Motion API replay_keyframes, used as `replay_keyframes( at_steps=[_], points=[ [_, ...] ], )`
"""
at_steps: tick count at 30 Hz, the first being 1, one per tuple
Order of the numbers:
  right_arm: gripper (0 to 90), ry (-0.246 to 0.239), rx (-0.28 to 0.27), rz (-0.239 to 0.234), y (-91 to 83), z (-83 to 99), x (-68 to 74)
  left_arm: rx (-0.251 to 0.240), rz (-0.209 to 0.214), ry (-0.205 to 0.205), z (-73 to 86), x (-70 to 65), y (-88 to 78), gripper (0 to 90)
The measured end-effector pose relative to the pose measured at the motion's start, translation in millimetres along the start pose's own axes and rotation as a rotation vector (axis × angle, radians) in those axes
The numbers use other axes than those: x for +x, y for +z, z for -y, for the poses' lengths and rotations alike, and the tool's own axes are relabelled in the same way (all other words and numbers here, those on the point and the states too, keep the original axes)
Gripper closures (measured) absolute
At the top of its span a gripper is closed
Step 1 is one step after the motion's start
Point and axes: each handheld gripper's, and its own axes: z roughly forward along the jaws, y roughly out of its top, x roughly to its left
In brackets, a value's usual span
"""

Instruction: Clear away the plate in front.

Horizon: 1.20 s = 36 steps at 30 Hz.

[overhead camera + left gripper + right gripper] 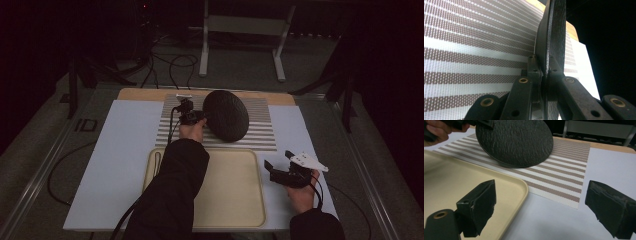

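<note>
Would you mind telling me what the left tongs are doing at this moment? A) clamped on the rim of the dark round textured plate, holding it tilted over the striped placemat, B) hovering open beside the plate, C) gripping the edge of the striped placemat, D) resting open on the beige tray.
A: the left tongs are shut on the rim of the dark round textured plate, which is tilted above the striped woven placemat.

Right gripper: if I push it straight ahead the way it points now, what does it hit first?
Probably the striped mat; the right gripper is open over bare table, tray to one side. Depth is unclear.
</note>
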Motion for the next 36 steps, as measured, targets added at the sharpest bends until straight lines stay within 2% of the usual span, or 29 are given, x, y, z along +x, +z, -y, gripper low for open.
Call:
replay_keyframes(
  at_steps=[4,11,29,32,36],
  points=[
    [10.1,0.000,0.001,0.000,0.0,0.1,-0.2,-0.006,-0.006,-0.012,-1.3,-1.2,-2.1,86.5],
    [10.1,-0.002,0.004,0.004,-0.1,0.5,-0.7,-0.007,0.018,-0.036,-1.0,3.8,-4.9,86.5],
    [10.0,-0.002,0.004,0.007,0.1,0.7,-0.5,0.000,0.086,-0.023,-7.9,-3.6,-25.0,86.4],
    [10.0,-0.002,0.004,0.007,0.0,0.7,-0.5,0.001,0.107,-0.039,-8.3,-3.5,-28.6,86.4],
    [10.0,-0.002,0.005,0.009,0.0,0.7,-0.5,0.001,0.108,-0.034,-9.0,-6.8,-32.8,86.4]
  ],
)
